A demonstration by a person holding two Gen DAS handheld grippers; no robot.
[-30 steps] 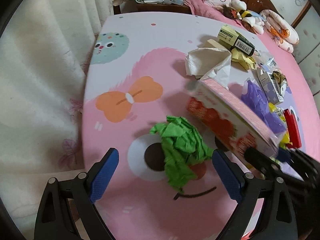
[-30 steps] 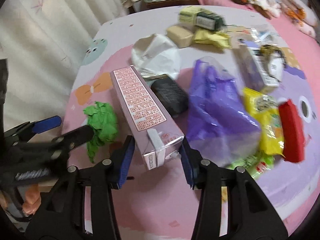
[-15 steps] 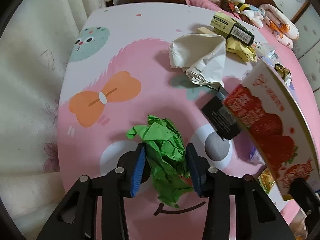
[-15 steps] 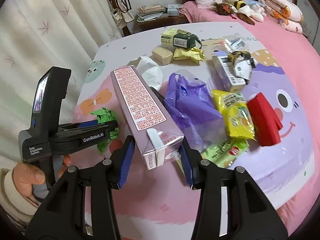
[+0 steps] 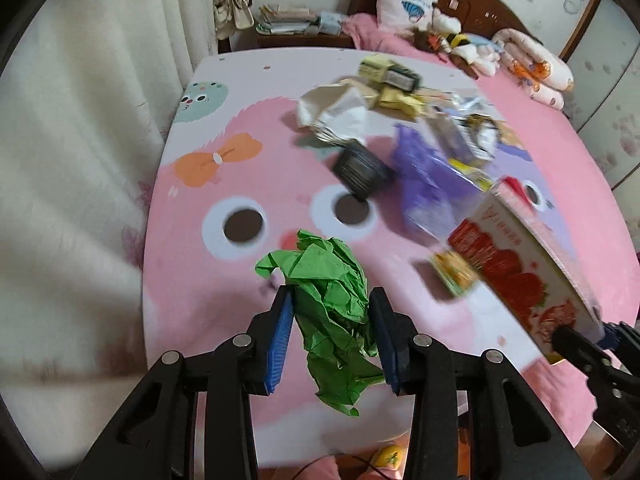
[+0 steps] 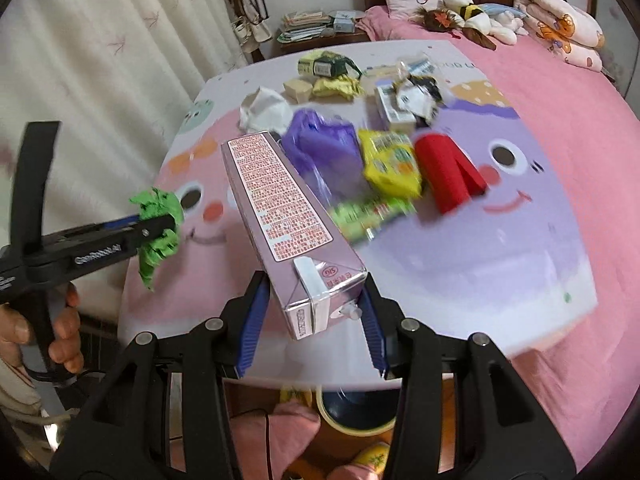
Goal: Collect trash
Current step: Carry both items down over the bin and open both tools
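Note:
My left gripper [image 5: 332,338] is shut on a crumpled green paper [image 5: 330,300], held up above the pink cartoon tablecloth [image 5: 224,304]. My right gripper [image 6: 312,328] is shut on the spout end of a tall pink strawberry milk carton [image 6: 276,204], also lifted off the table. In the left wrist view the carton [image 5: 520,276] hangs at the right. From the right wrist view, the green paper [image 6: 158,232] and the left gripper [image 6: 160,228] show at the left, with a hand [image 6: 64,336] on the handle.
More trash lies on the table: white crumpled paper [image 6: 266,114], a purple plastic bag [image 6: 324,148], a yellow snack packet [image 6: 390,162], a red folded piece [image 6: 450,174], a black block [image 5: 360,168], a green-yellow carton [image 6: 326,66]. A round bin [image 6: 356,408] stands below the table's front edge.
Both grippers have pulled back and up from the table, carrying the green paper and the carton. The left gripper, open a second ago, closed on the green paper.

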